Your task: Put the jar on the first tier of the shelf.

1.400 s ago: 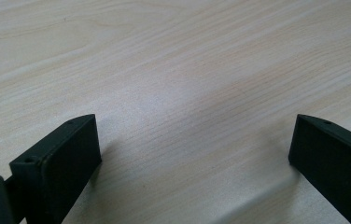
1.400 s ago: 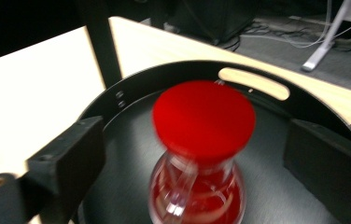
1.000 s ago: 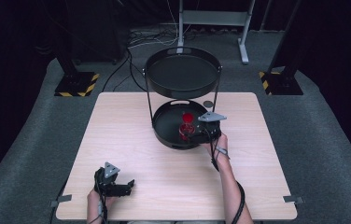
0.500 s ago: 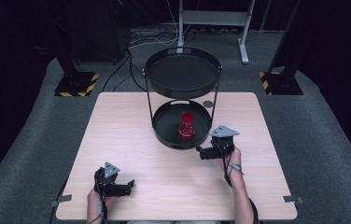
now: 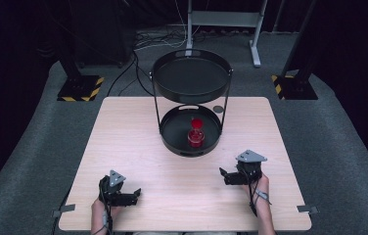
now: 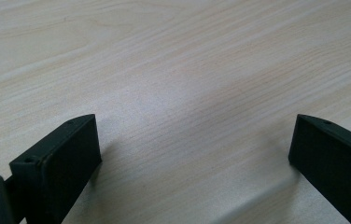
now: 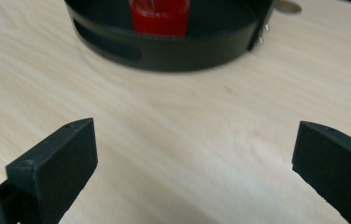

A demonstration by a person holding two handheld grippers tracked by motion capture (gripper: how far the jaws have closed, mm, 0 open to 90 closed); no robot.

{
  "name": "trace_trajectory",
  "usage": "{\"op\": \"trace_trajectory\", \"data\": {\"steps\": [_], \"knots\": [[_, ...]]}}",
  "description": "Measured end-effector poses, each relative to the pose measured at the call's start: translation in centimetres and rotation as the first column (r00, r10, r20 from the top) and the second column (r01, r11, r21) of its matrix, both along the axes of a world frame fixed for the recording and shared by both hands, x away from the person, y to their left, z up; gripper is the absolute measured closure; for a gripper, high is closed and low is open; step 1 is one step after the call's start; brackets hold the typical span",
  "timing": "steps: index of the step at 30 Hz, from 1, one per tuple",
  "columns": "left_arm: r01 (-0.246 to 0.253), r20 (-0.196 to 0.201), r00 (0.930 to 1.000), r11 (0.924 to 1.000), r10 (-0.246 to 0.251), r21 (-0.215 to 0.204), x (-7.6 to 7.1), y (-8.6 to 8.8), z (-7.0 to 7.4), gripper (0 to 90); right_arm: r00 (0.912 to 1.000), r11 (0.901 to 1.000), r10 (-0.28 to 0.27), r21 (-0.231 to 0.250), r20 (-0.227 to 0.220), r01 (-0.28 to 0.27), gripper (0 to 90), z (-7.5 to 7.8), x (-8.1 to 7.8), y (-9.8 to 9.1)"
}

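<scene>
Red-filled jar (image 5: 195,136) upright in lower tray (image 5: 172,139) of black two-tier stand (image 5: 192,78).

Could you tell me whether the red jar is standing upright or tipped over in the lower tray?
Upright. The red jar stands on its base inside the lower tray, its red lid facing up.

The high view looks forward and down over the whole surface (image 5: 138,137) from above its near edge. Each tool view rides low, close to the wood. The right one faces the lower tray (image 7: 173,46), also seen from above; the left one's heading is unclear.
</scene>
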State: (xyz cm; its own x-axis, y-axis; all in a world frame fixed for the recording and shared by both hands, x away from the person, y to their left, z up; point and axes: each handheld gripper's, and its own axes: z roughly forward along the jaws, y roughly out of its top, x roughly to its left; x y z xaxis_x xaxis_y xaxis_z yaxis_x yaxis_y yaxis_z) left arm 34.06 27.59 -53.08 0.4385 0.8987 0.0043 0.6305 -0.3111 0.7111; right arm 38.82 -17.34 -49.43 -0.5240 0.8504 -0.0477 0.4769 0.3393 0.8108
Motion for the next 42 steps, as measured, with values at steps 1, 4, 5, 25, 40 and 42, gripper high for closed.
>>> {"op": "trace_trajectory", "data": {"steps": [1, 4, 5, 25, 40, 42], "knots": [[0.000, 0.000, 1.0000, 1.0000, 0.000, 0.000, 0.0, 0.0, 0.0, 2.0, 0.9999, 1.0000, -0.004, 0.001, -0.010, 0.004, 0.0, -0.3, -0.2, -0.2], [0.000, 0.000, 1.0000, 1.0000, 0.000, 0.000, 0.0, 0.0, 0.0, 1.9, 0.9993, 0.9999, -0.013, -0.004, -0.036, 0.013, 0.0, -1.3, -0.9, -0.8], [0.000, 0.000, 1.0000, 1.0000, 0.000, 0.000, 0.0, 0.0, 0.0, 1.9, 0.9988, 0.9997, -0.019, -0.018, -0.046, 0.018, 0.0, -1.7, -1.2, -1.0], [0.001, -0.001, 1.0000, 1.0000, -0.001, -0.001, 0.0, 0.0, 0.0, 1.9, 0.9865, 0.9980, -0.053, -0.042, -0.155, 0.047, 0.0, -3.6, -3.0, -3.3], [0.000, -0.001, 1.0000, 1.0000, 0.000, -0.001, 0.0, 0.0, 0.0, 1.9, 0.9864, 0.9981, -0.053, -0.040, -0.155, 0.047, 0.0, -3.6, -2.9, -3.3], [0.000, -0.001, 1.0000, 1.0000, 0.000, -0.001, 0.0, 0.0, 0.0, 1.9, 0.9864, 0.9981, -0.053, -0.040, -0.156, 0.047, 0.0, -3.6, -2.9, -3.3]]}}
